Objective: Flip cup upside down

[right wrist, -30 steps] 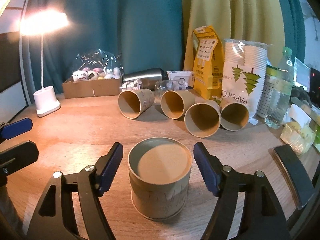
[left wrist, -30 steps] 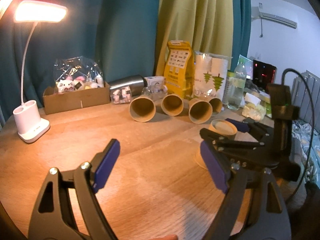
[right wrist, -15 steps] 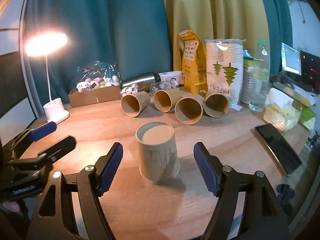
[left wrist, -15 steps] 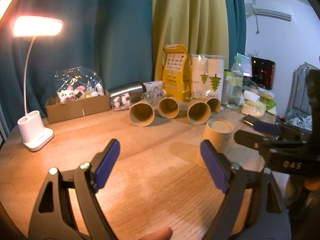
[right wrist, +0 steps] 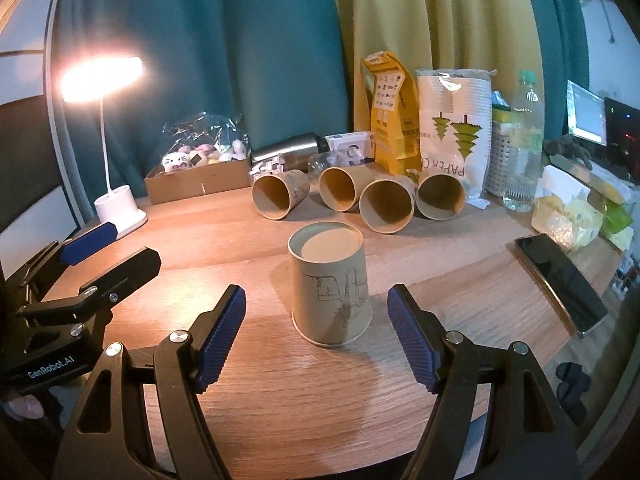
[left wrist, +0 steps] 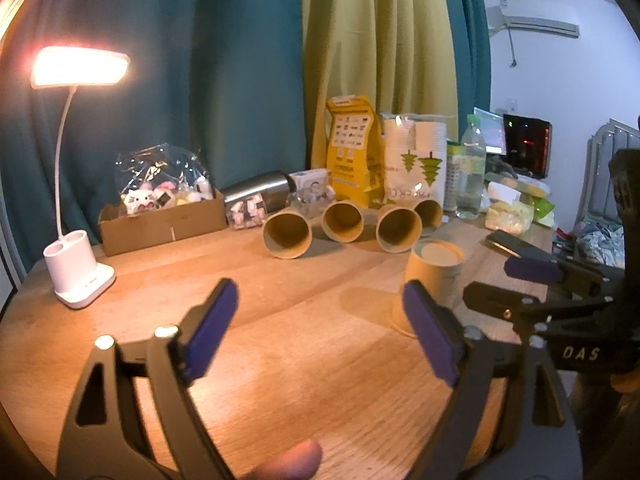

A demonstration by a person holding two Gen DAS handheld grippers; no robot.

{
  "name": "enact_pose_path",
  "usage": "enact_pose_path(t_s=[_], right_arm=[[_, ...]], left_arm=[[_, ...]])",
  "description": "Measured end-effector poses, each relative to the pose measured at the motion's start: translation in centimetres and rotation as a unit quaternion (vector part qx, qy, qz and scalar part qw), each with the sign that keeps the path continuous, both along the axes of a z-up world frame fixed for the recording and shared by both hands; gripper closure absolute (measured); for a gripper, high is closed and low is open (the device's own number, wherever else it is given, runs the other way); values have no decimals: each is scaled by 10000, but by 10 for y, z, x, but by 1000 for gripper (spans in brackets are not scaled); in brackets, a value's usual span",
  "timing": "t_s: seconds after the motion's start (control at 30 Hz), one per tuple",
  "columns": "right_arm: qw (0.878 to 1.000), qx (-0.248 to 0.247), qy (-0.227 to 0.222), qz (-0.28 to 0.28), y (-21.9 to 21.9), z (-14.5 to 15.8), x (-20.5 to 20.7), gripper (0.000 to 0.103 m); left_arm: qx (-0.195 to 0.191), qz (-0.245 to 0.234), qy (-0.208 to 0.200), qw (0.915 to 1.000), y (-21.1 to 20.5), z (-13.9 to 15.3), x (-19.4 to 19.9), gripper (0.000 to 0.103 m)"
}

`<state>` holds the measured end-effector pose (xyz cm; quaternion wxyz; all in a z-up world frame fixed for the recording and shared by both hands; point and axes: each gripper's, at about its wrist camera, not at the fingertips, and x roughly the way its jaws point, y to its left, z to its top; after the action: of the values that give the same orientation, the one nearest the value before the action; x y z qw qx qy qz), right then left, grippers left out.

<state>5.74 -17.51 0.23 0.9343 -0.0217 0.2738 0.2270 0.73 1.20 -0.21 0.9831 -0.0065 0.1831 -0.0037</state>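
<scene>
A brown paper cup point(right wrist: 329, 286) stands upside down, rim on the wooden table point(right wrist: 280, 400), with a line drawing on its side. It also shows in the left wrist view point(left wrist: 430, 278). My right gripper point(right wrist: 316, 336) is open and empty, a little short of the cup, its blue pads apart from it. My left gripper point(left wrist: 320, 332) is open and empty over bare table left of the cup. Each gripper appears in the other's view: the right point(left wrist: 532, 292), the left point(right wrist: 86, 264).
Several brown cups point(right wrist: 386, 208) lie on their sides in a row behind. Behind them are a yellow bag point(right wrist: 390, 120), a paper-cup pack point(right wrist: 454, 136), a water bottle point(right wrist: 524, 148), a steel flask point(right wrist: 286, 152) and a cardboard box point(right wrist: 198, 182). A lamp point(right wrist: 116, 208) stands left, a phone point(right wrist: 560, 276) right.
My right gripper has drawn back from the upside-down cup, which stays standing on the table. My left gripper has also pulled back and risen slightly. Both stay open.
</scene>
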Motion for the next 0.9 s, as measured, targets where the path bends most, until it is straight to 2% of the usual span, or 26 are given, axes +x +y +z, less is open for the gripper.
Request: enact_pose_path(t_s=[0.2,0.9], right_arm=[[10000,8,26,3,-1,-1,1,27],[10000,25,17,2,-2,-1,1,27]], left_arm=[[64,-12,-110,9999,-2,2,-3,2],[42,4,-115,9999,-2,1,-4,1]])
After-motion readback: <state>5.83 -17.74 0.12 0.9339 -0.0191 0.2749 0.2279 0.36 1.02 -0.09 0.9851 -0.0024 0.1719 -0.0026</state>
